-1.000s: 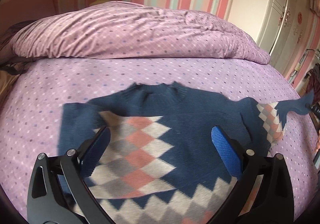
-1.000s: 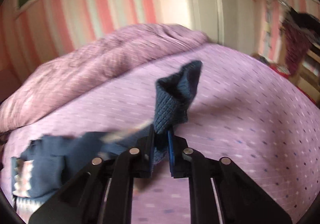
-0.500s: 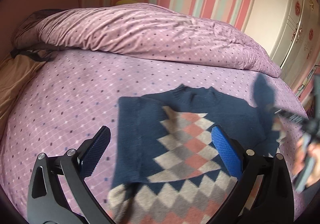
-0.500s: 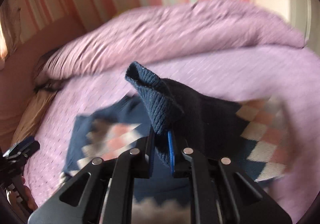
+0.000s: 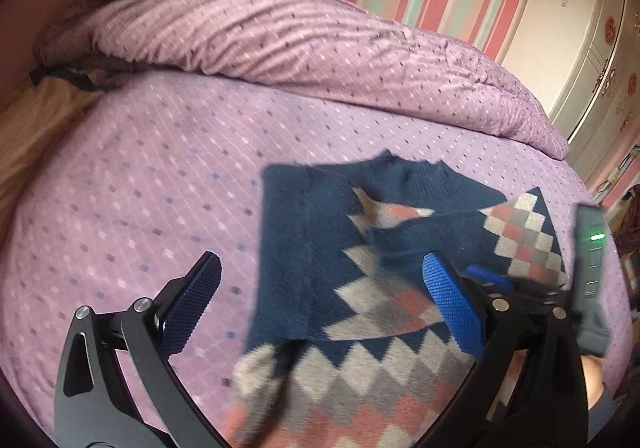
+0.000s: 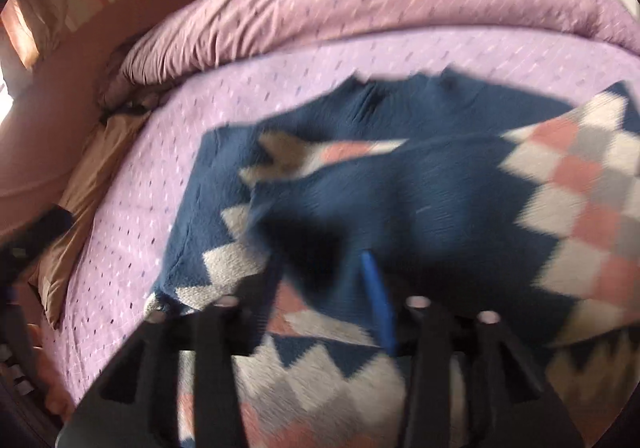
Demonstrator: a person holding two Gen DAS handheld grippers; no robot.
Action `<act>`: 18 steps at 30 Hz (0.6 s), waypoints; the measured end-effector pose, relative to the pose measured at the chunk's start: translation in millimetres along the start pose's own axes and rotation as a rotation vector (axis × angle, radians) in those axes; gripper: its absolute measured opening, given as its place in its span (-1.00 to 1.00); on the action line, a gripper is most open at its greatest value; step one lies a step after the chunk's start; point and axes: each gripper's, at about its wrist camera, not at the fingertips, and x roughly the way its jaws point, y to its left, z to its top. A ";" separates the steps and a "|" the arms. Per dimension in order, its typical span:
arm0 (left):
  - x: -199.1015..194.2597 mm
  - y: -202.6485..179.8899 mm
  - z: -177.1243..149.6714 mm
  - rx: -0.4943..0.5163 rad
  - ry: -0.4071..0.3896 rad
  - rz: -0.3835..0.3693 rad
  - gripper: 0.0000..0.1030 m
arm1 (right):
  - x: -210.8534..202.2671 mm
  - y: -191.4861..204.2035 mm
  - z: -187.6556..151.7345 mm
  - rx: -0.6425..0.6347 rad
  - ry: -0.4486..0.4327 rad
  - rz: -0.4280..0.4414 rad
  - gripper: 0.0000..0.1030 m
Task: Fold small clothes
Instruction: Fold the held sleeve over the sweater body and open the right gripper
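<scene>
Between right gripper (image 6: 326, 280) jaws, sweater (image 6: 400, 184).

So the sweater (image 5: 304, 260) is a small navy knit with a white, grey and salmon-pink diamond pattern across the chest and hem, plus a ribbed crew neck. It's lying front-up on the lilac bedspread, collar pointing toward the rolled-up duvet. One sleeve is folded in flat along its side, so that edge runs straight. The other sleeve (image 6: 460, 200) is draped across the chest, its diamond-patterned upper part bunched near the shoulder. The cuff end isn't clear, too blurry.
</scene>
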 end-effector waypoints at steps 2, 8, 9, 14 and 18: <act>16.4 -14.9 -7.5 -0.006 0.031 -0.028 0.94 | -21.4 -12.1 0.7 0.000 -0.041 0.000 0.24; 65.6 -56.7 -31.2 -0.015 0.105 -0.063 0.94 | -79.5 -58.1 -12.1 -0.015 -0.112 -0.127 0.24; 72.0 -62.1 -33.8 -0.024 0.106 -0.064 0.94 | -82.5 -63.1 -13.2 -0.016 -0.116 -0.140 0.24; 100.8 -72.7 -42.8 -0.100 0.100 -0.089 0.47 | -92.6 -92.8 -23.7 -0.010 -0.110 -0.210 0.24; 118.3 -72.0 -47.1 -0.128 0.137 -0.107 -0.18 | -97.4 -114.9 -30.5 0.021 -0.110 -0.236 0.24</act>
